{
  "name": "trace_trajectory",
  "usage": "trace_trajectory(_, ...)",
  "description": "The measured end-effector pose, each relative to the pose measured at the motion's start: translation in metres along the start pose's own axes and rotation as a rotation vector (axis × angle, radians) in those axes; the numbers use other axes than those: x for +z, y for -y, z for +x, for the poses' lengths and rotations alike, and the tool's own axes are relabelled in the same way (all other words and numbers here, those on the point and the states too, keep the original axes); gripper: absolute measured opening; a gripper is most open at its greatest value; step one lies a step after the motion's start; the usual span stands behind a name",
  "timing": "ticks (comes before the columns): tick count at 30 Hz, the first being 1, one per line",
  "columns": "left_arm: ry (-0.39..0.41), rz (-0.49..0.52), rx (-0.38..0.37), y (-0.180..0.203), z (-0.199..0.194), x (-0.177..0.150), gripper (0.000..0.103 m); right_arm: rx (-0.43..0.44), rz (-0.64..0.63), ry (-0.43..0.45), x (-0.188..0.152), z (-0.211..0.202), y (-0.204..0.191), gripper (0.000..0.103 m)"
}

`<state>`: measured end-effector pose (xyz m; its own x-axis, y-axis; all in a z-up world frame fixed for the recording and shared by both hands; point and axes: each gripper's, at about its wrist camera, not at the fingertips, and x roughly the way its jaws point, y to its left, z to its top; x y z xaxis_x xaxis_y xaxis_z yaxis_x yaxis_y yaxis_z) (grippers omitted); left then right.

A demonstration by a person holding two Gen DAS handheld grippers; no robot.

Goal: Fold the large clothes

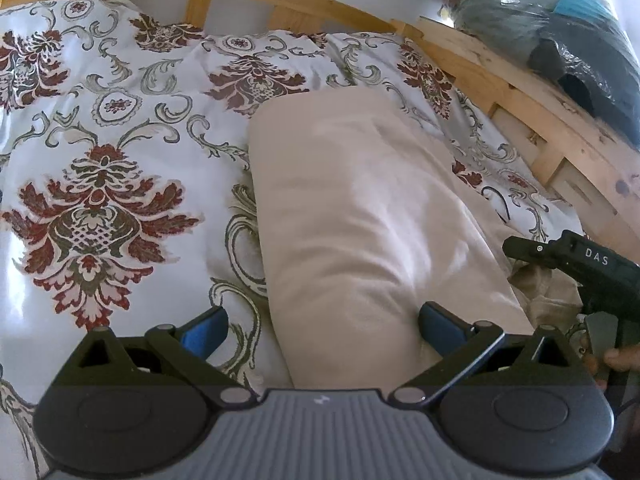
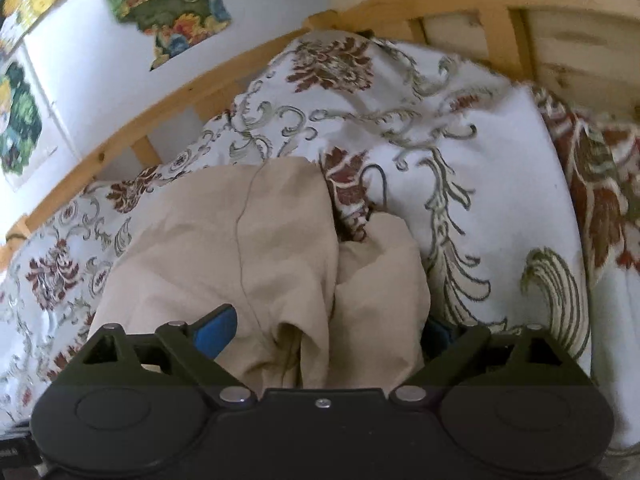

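Both grippers, left (image 1: 322, 330) and right (image 2: 328, 332), spread wide over a folded beige garment (image 1: 360, 208) lying on a floral bedspread (image 1: 112, 152), pinching nothing, beside a wooden rail (image 1: 520, 96).

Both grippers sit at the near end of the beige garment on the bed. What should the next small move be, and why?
Probably close both grippers on the near edge. The left gripper and right gripper both stand open with the beige garment lying between their fingers, ungripped, so nothing can be lifted for another fold yet.
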<state>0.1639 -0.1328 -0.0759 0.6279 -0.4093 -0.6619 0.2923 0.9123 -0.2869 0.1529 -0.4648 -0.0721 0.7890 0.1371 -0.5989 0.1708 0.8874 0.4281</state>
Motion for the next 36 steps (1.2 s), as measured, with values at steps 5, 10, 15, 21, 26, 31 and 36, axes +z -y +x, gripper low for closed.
trace_trajectory(5, 0.000, -0.001, 0.002, 0.000, 0.000, -0.001, 0.103, 0.006, 0.014, -0.007, -0.001, 0.001, 0.001, 0.094)
trace_trajectory(10, -0.006, -0.016, -0.007, -0.001, 0.000, -0.001, 0.103, -0.001, 0.005, -0.024, -0.004, 0.007, -0.001, 0.096)
trace_trajectory(15, -0.052, -0.062, -0.046, -0.009, 0.002, 0.008, 0.103, -0.023, -0.020, -0.020, -0.010, 0.011, -0.005, 0.097)
trace_trajectory(21, -0.051, -0.090, -0.099, -0.023, 0.001, 0.032, 0.102, -0.052, -0.043, 0.010, -0.016, 0.012, -0.010, 0.096)
trace_trajectory(26, -0.064, -0.142, -0.120, -0.034, 0.017, 0.053, 0.102, -0.058, -0.043, 0.036, -0.019, 0.011, -0.011, 0.095)
trace_trajectory(31, -0.146, -0.291, -0.178, -0.050, 0.045, 0.053, 0.103, -0.061, -0.055, 0.076, -0.024, 0.008, -0.012, 0.092)
trace_trajectory(36, -0.146, -0.300, -0.191, -0.055, 0.049, 0.050, 0.103, -0.062, -0.062, 0.080, -0.023, 0.010, -0.012, 0.092)
